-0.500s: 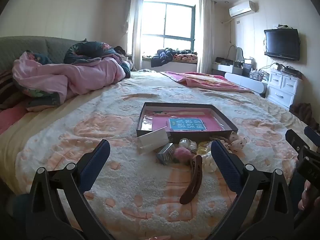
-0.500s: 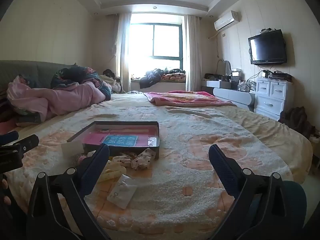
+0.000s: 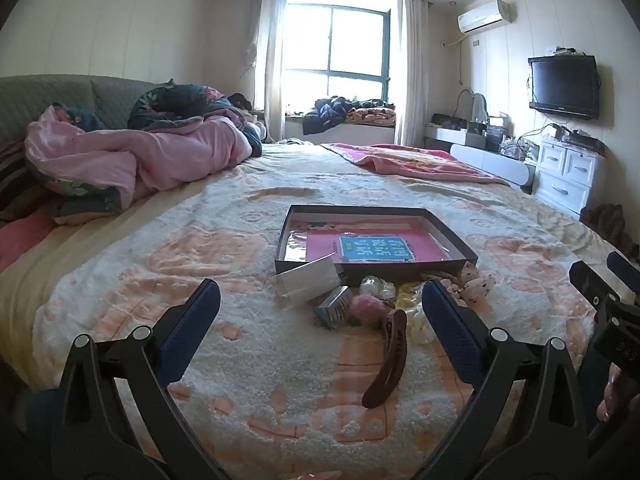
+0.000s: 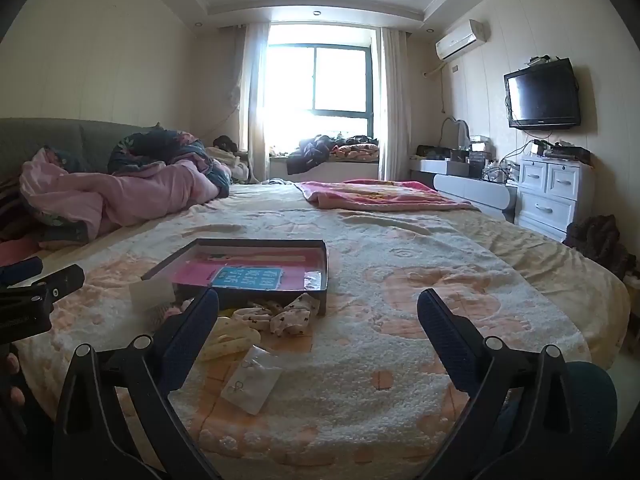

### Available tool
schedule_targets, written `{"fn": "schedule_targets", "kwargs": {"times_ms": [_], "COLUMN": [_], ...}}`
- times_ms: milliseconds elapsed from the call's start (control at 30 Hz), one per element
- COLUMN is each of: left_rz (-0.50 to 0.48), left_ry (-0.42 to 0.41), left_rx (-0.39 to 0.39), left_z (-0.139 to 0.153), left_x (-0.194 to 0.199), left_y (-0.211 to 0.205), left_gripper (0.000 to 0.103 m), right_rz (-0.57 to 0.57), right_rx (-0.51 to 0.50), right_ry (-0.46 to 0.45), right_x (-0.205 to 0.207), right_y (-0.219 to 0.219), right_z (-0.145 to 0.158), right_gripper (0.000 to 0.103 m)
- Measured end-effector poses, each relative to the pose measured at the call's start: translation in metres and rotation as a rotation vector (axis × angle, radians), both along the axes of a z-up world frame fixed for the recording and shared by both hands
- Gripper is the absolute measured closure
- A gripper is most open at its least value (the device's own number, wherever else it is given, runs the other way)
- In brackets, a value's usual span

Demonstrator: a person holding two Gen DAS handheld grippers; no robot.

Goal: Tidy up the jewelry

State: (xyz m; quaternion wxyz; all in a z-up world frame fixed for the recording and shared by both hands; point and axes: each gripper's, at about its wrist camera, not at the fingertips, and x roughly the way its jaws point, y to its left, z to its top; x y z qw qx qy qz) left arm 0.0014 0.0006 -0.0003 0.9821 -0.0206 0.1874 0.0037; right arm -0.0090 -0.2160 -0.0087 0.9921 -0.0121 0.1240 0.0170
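A: How do the tools stand?

B: Both spread about as wide as they go, and both empty. The left tool (image 3: 320,308) hangs over the bed (image 3: 160,280) with its blue pads either side of the jewelry heap, touching nothing. The right tool (image 4: 318,312) is just as wide, with bare blanket and a small clear packet (image 4: 251,378) lying between its arms.

A: Where is the jewelry?

B: Bunched on the blanket just in front of the near wall of the shallow dark box (image 3: 374,266). In the left view there is a long brown hair clip (image 3: 390,360) nearest, a pink fluffy piece (image 3: 366,306), a small silvery comb-like item (image 3: 334,304) and a clear plastic case (image 3: 308,280) leaning at the box's near-left corner. A spotted fabric piece (image 4: 290,316) lies against the box at the right of the heap.

A: What's unclear?

B: The pale and yellow bits behind the left tool's right finger (image 3: 452,320) are partly covered; I cannot name them. The packet's contents look like small rings, but are too small to be sure. Inside the box, only a pink sheet with a blue label (image 3: 376,248) shows. Each tool's partner is cut off at the frame edge.
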Motion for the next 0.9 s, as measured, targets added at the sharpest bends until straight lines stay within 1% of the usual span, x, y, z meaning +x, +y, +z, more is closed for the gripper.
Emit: {"fn": "schedule_targets", "kwargs": {"times_ms": [67,567,667,900], "left_rz": [0.001,0.001,0.004,0.001], "left_ry": [0.0,-0.001,0.0,0.001], "left_rx": [0.002,0.003,0.003,0.004], "left_z": [0.0001,0.0004,0.0019,-0.0013], "left_x": [0.0,-0.0002,0.0,0.001], "left_y": [-0.0002,-0.0004,0.0075,0.0091], "left_gripper": [0.011,0.011,0.011,0.011], "right_rz": [0.005,0.008,0.008,0.017], "right_rx": [0.002,-0.001,0.002,0.005], "right_ry": [-0.001,-0.009,-0.011,-0.011], "right_x": [-0.0019,-0.0033,-0.0035,-0.0025], "right_y": [-0.0051,-0.0026,-0.0025,-0.0004], "right_z": [-0.0006,0.0024,0.0019,0.0031], "right_gripper": [0.006,0.006,0.006,0.006]}}
